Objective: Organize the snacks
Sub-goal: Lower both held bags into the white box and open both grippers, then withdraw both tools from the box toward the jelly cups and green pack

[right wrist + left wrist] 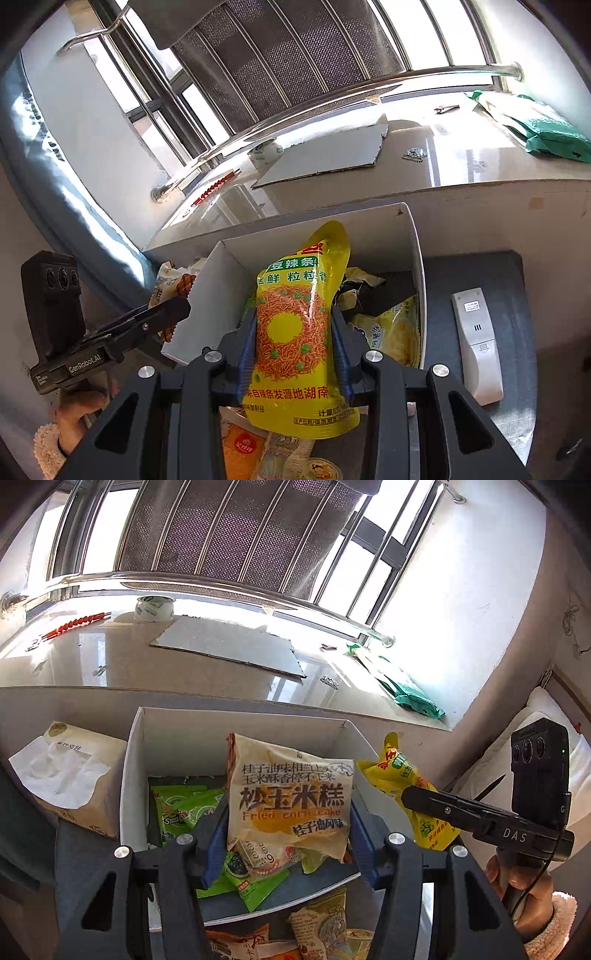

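My left gripper (288, 814) is shut on a beige fried corn cake packet (288, 786), holding it upright over the left compartment of a white divided box (236, 731). Several green snack packets (181, 805) lie in that compartment. My right gripper (294, 321) is shut on a yellow spicy-strip packet (295, 295), held upright over the box's right compartment (369, 229), where a pale yellow packet (391, 332) lies. Each gripper shows side-on in the other view: the right gripper (417, 797) at the right, the left gripper (177, 306) at the left.
A tissue pack (70, 775) stands left of the box and a white remote (476, 339) lies to its right. More snack packets (325, 923) lie below the grippers. On the stone ledge behind are a cardboard sheet (229, 646), a tape roll (153, 607) and a green bag (402, 686).
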A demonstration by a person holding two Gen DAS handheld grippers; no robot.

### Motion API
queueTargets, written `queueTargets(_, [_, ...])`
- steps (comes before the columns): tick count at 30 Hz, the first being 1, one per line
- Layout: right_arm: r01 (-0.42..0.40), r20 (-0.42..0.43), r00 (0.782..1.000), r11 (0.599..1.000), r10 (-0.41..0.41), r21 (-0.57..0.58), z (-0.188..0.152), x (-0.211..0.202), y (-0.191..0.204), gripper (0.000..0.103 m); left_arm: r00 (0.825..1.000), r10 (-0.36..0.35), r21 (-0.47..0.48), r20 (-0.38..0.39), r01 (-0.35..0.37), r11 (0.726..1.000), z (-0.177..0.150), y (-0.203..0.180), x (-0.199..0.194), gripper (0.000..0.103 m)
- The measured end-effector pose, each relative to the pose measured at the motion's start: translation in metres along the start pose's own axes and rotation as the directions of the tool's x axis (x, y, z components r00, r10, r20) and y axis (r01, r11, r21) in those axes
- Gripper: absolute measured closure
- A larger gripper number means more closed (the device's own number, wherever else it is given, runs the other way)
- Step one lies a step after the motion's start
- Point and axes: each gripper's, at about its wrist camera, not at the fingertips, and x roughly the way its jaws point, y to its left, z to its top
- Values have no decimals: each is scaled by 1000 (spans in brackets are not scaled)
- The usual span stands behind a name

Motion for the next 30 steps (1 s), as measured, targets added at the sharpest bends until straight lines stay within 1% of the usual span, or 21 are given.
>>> queueTargets(2, [36, -30, 999, 999, -37, -15, 8, 18, -4, 64, 999, 25, 2, -30, -25, 1000, 6, 6, 16, 42])
queueTargets(4, [52, -43, 998, 999, -52, -6, 13, 29, -10, 64, 998, 45, 4, -46, -45, 999, 8, 11, 26, 41])
queueTargets(5, [55, -43, 998, 998, -55, 3, 14, 32, -13, 63, 997, 61, 4, -57, -61, 998, 9, 14, 31, 37])
queueTargets(6, [63, -34, 997, 998, -62, 11, 16, 33, -15, 55, 994, 80, -2, -71, -80, 997, 9, 17, 34, 30])
queueTargets(7, [72, -21, 997, 997, -72, 8, 17, 32, -16, 38, 991, 105, -8, -83, -106, 994, 8, 21, 36, 13])
queueTargets(8, [81, 1, 997, 997, -81, 4, 19, 29, -17, 32, 989, 132, -13, -67, -133, 991, 7, 25, 33, 0])
queueTargets(9, [80, 20, 997, 997, -80, 8, 20, 26, -18, 13, 990, 133, -19, -53, -134, 991, 5, 27, 30, 0])
queueTargets(10, [68, 30, 997, 998, -68, 16, 21, 23, -19, 0, 991, 121, -27, -53, -123, 992, 5, 29, 28, 0])
queueTargets(11, [59, 34, 998, 998, -60, 24, 22, 19, -19, 0, 991, 123, -38, -51, -125, 991, 4, 31, 24, 0])
queueTargets(14, [87, 40, 995, 996, -88, 21, 22, 8, -15, 0, 991, 132, -42, -26, -133, 990, 2, 33, 7, 0])
queueTargets(16, [77, 40, 996, 997, -77, 17, 21, 1, -11, 0, 991, 134, -48, -13, -134, 990, 0, 32, -5, 0])
queueTargets(19, [72, 58, 996, 997, -72, -6, 13, -17, -1, 0, 991, 133, -31, 21, -133, 991, -7, 25, -29, 0])
queueTargets(21, [67, 87, 994, 997, -64, -31, 3, -35, 7, 0, 989, 134, -6, 54, -134, 991, -17, 16, -50, 0])
queueTargets(24, [61, 121, 991, 996, -52, -67, -19, -65, 20, 0, 985, 144, 37, 93, -148, 988, -41, 0, -83, 0])
queueTargets(25, [55, 133, 990, 995, -44, -77, -29, -75, 25, 0, 986, 136, 52, 98, -142, 988, -52, -4, -94, 0])
queueTargets(26, [46, 146, 989, 995, -33, -88, -40, -86, 29, 0, 985, 131, 66, 108, -138, 988, -62, -10, -104, 0])
queueTargets(28, [35, 155, 988, 994, -18, -106, -65, -103, 35, 0, 983, 134, 55, 126, -141, 988, -87, -16, -123, 0])
queueTargets(30, [24, 162, 987, 993, -5, -117, -92, -115, 39, 0, 985, 113, 77, 127, -123, 989, -114, -24, -136, 0])
